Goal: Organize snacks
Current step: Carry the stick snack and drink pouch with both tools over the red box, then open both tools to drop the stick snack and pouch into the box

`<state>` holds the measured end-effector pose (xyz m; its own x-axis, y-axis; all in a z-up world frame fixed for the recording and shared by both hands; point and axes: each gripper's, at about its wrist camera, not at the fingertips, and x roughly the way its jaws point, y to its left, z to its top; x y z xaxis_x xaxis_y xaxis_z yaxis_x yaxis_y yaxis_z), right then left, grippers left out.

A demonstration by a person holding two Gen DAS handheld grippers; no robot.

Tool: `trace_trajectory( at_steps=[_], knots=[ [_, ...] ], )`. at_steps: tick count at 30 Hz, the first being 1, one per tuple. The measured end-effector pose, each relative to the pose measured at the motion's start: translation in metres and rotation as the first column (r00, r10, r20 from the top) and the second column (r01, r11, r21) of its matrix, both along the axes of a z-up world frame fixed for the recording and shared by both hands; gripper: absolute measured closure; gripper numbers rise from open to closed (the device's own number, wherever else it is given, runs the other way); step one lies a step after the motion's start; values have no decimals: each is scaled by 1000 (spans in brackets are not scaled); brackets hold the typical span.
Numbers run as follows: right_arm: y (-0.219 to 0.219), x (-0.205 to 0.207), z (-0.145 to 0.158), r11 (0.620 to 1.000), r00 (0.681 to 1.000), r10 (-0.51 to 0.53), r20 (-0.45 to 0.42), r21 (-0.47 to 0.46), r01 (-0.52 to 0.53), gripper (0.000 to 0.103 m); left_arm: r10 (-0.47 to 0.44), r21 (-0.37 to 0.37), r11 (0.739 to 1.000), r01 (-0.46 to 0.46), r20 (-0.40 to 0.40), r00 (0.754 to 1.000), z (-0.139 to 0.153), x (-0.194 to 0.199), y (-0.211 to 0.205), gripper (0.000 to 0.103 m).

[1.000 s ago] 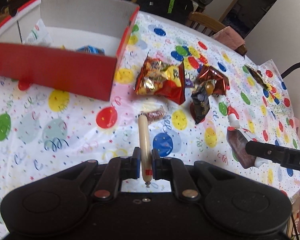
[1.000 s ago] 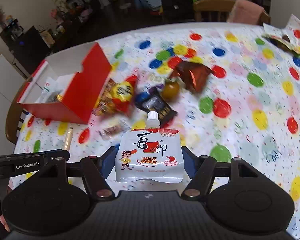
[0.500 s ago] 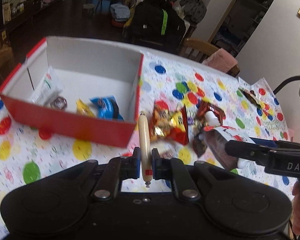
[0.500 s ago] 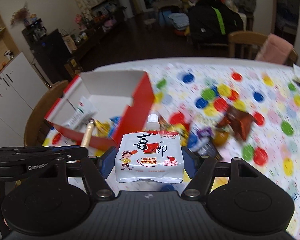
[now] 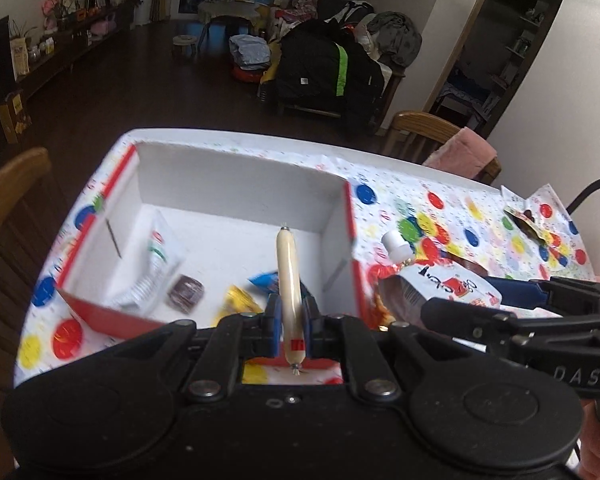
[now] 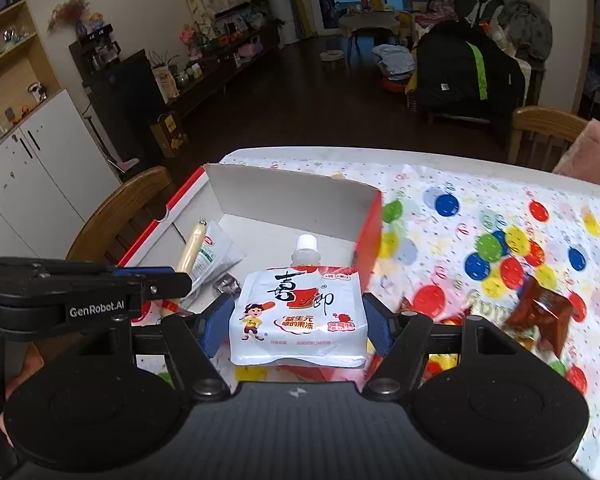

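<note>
My left gripper (image 5: 289,322) is shut on a pale sausage stick (image 5: 287,276) that points forward over the open red box (image 5: 236,176). My right gripper (image 6: 298,320) is shut on a white jelly pouch (image 6: 298,312) with a white cap, held above the box's near right corner. The box (image 6: 292,196) has white inner walls and holds a white packet (image 5: 156,264), a brown round snack (image 5: 186,290), a yellow wrapper (image 5: 238,302) and a blue wrapper (image 5: 266,280). The pouch (image 5: 440,284) and right gripper show at the right of the left wrist view.
The table wears a cloth with coloured dots (image 6: 500,248). A brown foil packet (image 6: 540,312) lies on it to the right of the box. Wooden chairs stand at the left (image 6: 120,208) and far right (image 6: 548,128) edges of the table.
Both grippers have moved left and forward with their snacks, from above the loose snacks to above the red box. The box now fills the near view.
</note>
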<state>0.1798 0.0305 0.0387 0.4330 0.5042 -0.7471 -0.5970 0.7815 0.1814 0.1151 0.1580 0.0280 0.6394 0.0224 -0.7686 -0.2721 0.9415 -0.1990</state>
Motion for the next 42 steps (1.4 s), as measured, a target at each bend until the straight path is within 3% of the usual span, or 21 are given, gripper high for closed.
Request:
trace_trajectory(
  at_steps=[13, 22, 29, 42],
  knots=[
    [69, 35, -37, 998, 1000, 21, -18, -59, -22, 35, 5, 81, 997, -1, -49, 999, -18, 27, 65, 95],
    [102, 52, -71, 990, 997, 64, -30, -121, -67, 35, -47, 144, 987, 66, -134, 990, -47, 57, 91, 95],
    [115, 52, -88, 984, 995, 77, -59, -159, -86, 35, -48, 177, 980, 87, -211, 976, -73, 76, 105, 95],
    [121, 57, -102, 978, 992, 68, -106, -188, -87, 34, -34, 179, 980, 90, -294, 955, -92, 79, 113, 94]
  ],
)
